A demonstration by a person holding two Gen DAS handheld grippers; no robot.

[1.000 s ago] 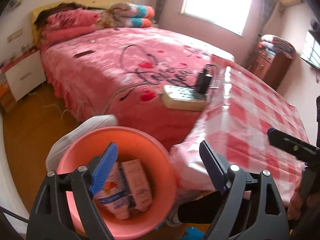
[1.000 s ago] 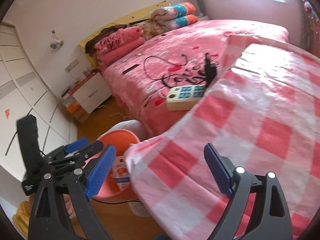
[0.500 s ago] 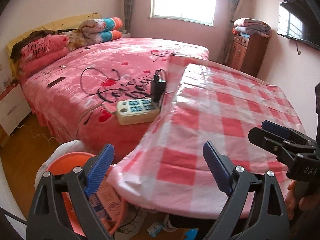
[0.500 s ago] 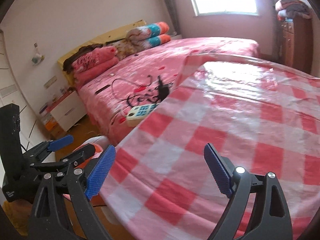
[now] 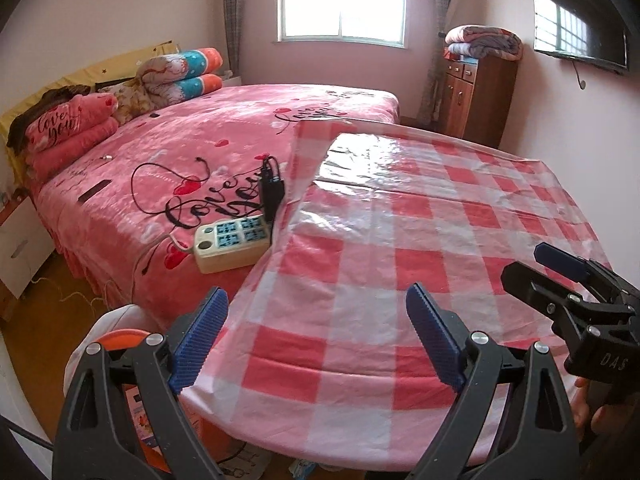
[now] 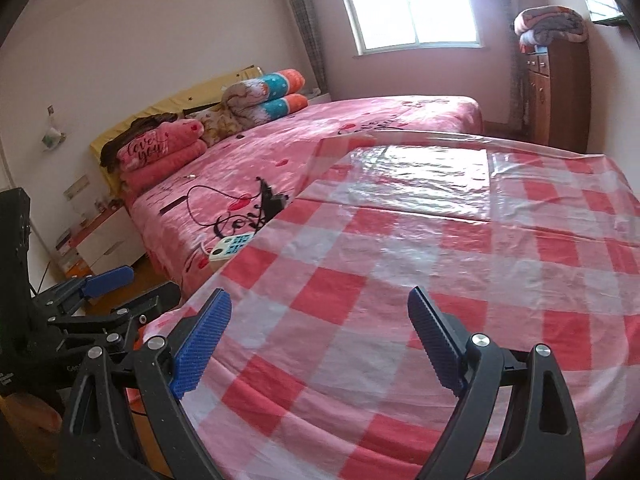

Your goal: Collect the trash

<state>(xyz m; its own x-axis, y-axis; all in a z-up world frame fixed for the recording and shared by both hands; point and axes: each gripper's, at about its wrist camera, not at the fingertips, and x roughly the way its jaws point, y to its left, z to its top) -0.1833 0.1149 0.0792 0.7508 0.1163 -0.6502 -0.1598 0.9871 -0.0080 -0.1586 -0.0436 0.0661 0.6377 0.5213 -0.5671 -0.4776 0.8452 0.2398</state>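
The left gripper [image 5: 316, 344] stands with its blue-padded jaws wide apart and nothing between them, hanging over the near edge of a table covered in a glossy red-and-white checked tablecloth [image 5: 400, 264]; the right gripper [image 6: 318, 342] is likewise spread wide and empty, over the same cloth further in from that edge. Below and to the left of the left gripper, mostly hidden behind its left finger and the drooping hem of the cloth, sits the orange trash bin [image 5: 120, 340], with printed cartons [image 5: 142, 416] showing inside it; the table edge and cloth stand between that gripper and the bin. In the right wrist view the bin is barely seen behind the left gripper. Ahead and left of both grippers a cream power strip [image 5: 232, 244] lies on the pink bed [image 5: 224, 132], touching the cloth's edge, with a black charger [image 5: 272, 194] plugged in just beyond it. Further off are folded pink "love you" blankets [image 5: 68, 128] and a rolled quilt [image 5: 180, 72] at the headboard, a white nightstand [image 5: 20, 248] far left, a window [image 5: 340, 0] straight ahead, a brown cabinet [image 5: 480, 96] with bedding on top, and a wall-mounted television [image 5: 580, 28] at far right
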